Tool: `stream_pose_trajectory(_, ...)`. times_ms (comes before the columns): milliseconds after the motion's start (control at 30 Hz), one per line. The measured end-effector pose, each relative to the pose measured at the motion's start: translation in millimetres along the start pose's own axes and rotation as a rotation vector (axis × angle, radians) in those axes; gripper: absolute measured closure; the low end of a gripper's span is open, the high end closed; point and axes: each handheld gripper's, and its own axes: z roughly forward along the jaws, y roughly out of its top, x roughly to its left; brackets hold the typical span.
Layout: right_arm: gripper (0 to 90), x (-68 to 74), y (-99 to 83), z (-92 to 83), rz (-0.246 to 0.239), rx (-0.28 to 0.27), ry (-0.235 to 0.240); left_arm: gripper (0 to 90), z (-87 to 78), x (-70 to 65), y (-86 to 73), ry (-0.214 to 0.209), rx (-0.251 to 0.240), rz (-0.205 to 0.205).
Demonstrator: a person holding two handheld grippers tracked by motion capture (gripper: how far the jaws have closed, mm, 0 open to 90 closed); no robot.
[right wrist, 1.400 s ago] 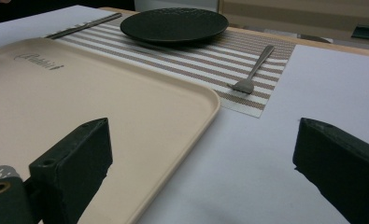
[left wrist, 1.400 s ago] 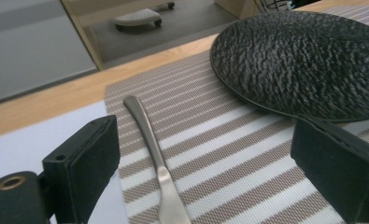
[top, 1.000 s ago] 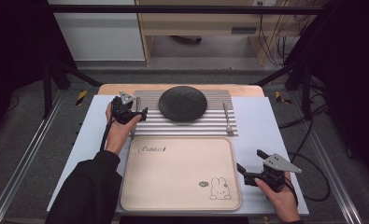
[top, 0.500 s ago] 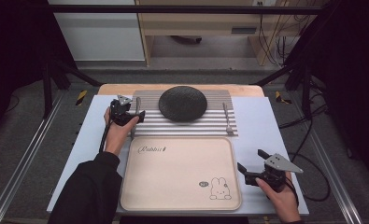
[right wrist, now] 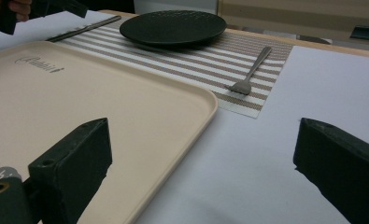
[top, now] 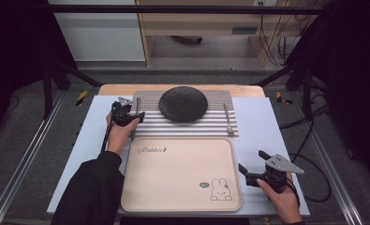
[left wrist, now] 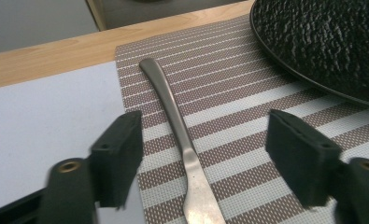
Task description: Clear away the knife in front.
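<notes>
A steel knife lies along the left side of a striped placemat, handle pointing away from me. My left gripper hovers low over it. Its jaws have just been closing; the knife's blade end sits between the pads, which stand clear of it on both sides. A black textured plate rests on the mat's middle, and a fork lies at its right. My right gripper is open with nothing in it, near the table's front right, beside a beige tray.
The tray carries a rabbit drawing and lies in front of the placemat. A white sheet covers the table, with a wooden edge at the back. Metal rails run along both sides of the table.
The left gripper has come down slightly over the knife and its jaws stand narrower than before. The right hand has kept still.
</notes>
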Motion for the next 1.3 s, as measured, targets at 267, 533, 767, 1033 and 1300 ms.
stream_pose_trajectory(267, 4.8, -0.4, 0.2, -0.4, 0.001, -0.005, 0.004, 46.4, 6.8, -0.3, -3.4, 0.013, 0.019, 0.004)
stream_pose_trajectory(533, 4.8, -0.5, 0.1, -0.3, -0.003, -0.001, 0.004, 50.1, 11.6, 2.1, -7.6, 0.019, 0.040, -0.004)
stream_pose_trajectory(767, 4.8, -0.5, -0.1, -0.3, -0.001, 0.000, 0.004, 56.6, 11.6, 3.3, -7.7, 0.035, 0.040, 0.007)
stream_pose_trajectory(1033, 4.8, -1.0, -0.2, -0.2, -0.003, 0.001, 0.003, 62.1, 15.3, 3.5, -9.2, 0.012, 0.042, -0.012)
stream_pose_trajectory(1300, 4.8, -1.3, -0.7, -0.1, 0.002, 0.003, 0.002, 65.9, 18.5, 5.3, -8.9, 0.019, 0.051, -0.019)
